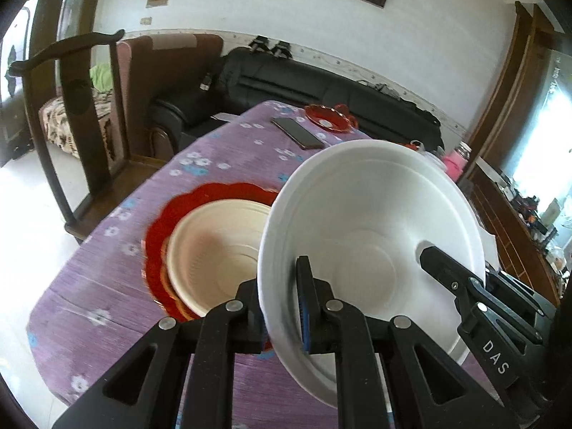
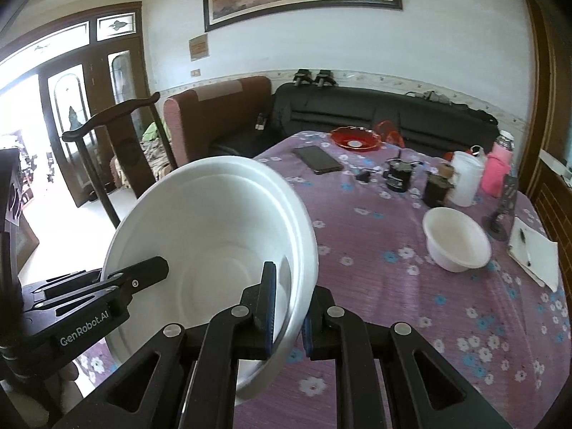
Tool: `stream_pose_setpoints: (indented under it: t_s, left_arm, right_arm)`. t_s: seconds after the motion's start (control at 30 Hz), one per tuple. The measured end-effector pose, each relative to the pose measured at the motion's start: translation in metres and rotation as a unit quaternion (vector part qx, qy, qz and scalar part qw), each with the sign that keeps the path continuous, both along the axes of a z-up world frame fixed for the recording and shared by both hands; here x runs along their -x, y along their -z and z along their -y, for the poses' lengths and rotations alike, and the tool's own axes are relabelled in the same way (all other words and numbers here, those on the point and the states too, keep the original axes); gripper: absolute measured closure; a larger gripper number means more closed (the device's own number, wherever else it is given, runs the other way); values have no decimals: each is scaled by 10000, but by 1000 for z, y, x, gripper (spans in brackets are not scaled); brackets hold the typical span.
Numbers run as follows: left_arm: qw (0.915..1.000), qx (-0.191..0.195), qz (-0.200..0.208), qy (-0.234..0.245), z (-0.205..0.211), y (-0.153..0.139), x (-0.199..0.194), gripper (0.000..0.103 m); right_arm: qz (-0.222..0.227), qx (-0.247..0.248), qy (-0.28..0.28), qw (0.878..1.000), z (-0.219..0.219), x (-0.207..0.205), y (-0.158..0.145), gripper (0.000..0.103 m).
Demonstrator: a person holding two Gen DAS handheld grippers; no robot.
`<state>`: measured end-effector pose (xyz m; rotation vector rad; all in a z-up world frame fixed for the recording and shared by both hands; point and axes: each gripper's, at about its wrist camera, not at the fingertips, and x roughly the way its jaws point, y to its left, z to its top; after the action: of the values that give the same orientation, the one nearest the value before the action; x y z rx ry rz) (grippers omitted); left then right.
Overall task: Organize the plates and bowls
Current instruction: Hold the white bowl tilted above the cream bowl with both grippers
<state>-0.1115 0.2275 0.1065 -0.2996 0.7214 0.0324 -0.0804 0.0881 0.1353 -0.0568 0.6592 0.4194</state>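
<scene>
while both grippers carry it, the white bowl hangs tilted above the purple tablecloth, off the table. left gripper is clamped on the bowl's left rim, one finger inside, one outside. right gripper is clamped on the opposite rim the same way; each shows up in the other's view reaching into the bowl.

done so far, by the look of it: a cream bowl already sits on a stack of red scalloped plates, just left of the held bowl in the left wrist view. so plates are stacked and one bowl is nested on top.

left to do, as i judge it: set the held bowl down, probably into the cream bowl. another small white bowl sits alone on the right side of the table, not yet gathered. a red dish lies at the far edge beside a phone, also loose. roughly midway.

clutter at far right (cups, pink bottle) looks unrelated.
</scene>
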Motion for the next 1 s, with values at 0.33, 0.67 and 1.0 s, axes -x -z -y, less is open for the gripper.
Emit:
stream_pose_setpoints:
  t_s: [0.33, 0.67, 1.0]
  left_arm:
    - [9993, -86, -68, -365, -36, 2, -4, 87]
    - [9966, -452, -38, -693, -61, -9, -3, 87]
    - [9939, -906, -61, -623, -60, -13, -23, 87]
  right_arm:
    - [-46, -1, -316, 9995, -41, -10, -3, 89]
    - [-249, -155, -634, 9976, -73, -24, 0, 89]
    - [-669, -342, -527, 9958, -77, -47, 5, 88]
